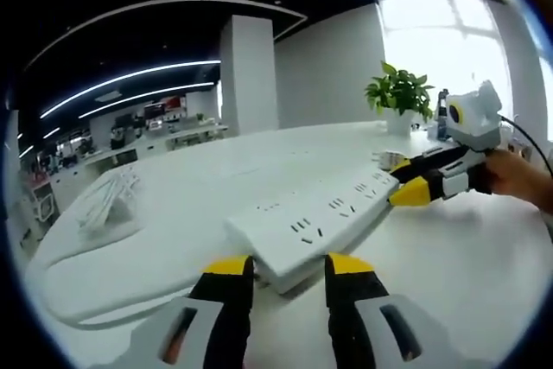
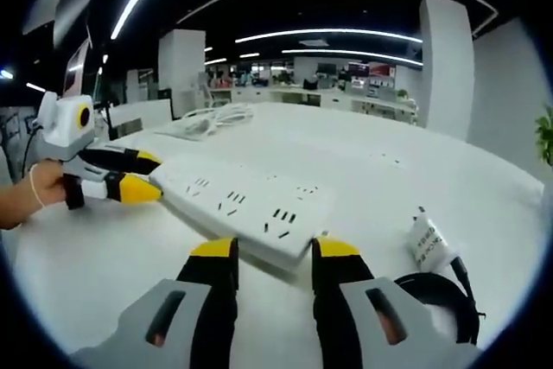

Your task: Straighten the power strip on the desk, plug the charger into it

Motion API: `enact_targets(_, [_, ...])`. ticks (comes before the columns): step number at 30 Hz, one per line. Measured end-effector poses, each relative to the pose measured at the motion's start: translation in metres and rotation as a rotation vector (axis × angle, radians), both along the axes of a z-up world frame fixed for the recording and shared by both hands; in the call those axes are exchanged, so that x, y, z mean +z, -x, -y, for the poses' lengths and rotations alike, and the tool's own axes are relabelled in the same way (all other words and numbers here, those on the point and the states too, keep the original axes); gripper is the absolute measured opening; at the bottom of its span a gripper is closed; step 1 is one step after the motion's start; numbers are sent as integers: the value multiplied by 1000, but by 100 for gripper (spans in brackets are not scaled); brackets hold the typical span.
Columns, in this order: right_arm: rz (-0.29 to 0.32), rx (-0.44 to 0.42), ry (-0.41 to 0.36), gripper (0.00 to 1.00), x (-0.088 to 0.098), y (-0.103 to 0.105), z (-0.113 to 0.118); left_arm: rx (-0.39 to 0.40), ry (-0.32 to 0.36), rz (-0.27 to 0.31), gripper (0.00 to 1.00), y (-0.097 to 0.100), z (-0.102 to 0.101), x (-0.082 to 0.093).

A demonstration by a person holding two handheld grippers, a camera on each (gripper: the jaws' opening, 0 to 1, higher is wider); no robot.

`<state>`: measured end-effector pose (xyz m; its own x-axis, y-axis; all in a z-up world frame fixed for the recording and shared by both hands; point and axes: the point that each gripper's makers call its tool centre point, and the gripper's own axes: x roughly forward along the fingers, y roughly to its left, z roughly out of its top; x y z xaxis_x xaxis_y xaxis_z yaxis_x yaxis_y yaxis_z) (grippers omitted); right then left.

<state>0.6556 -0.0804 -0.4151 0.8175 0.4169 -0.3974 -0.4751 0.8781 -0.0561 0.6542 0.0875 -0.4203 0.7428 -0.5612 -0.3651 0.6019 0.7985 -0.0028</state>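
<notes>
Left gripper view has the power strip (image 1: 321, 224) lying on the white desk (image 1: 467, 265), its long axis running from the left gripper (image 1: 289, 274) to the right gripper (image 1: 406, 181); each holds one end, jaws narrowed on it. Right gripper view puts the charger (image 2: 429, 244) on the desk beside the right gripper (image 2: 273, 252), nearer that hand. The strip's cable is hard to trace.

Opposed close views, shared power strip (image 1: 315, 222)

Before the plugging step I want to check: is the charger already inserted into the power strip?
No, in the right gripper view the charger lies on the desk beside the power strip, apart from it.
</notes>
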Motion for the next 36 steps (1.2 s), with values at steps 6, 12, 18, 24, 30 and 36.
enact_targets(6, [-4,-3,-4,32,0,2,-1,-14,-6,4,33,0,-1,0])
enact_targets(12, [-3,-15,-3,32,0,2,-1,-35,-9,9,32,-1,-2,0])
enact_targets(18, [-5,-18,-5,32,0,2,-1,-38,-9,13,32,-1,-1,0])
enact_targets(24, [-4,-17,-3,31,0,2,0,-43,-7,14,32,-3,-1,-1])
enact_targets(30, [-12,-26,-8,31,0,3,0,-39,-13,13,32,-2,-1,0])
enact_targets(36, [-17,-25,3,31,0,7,0,-41,-38,17,29,4,-3,0])
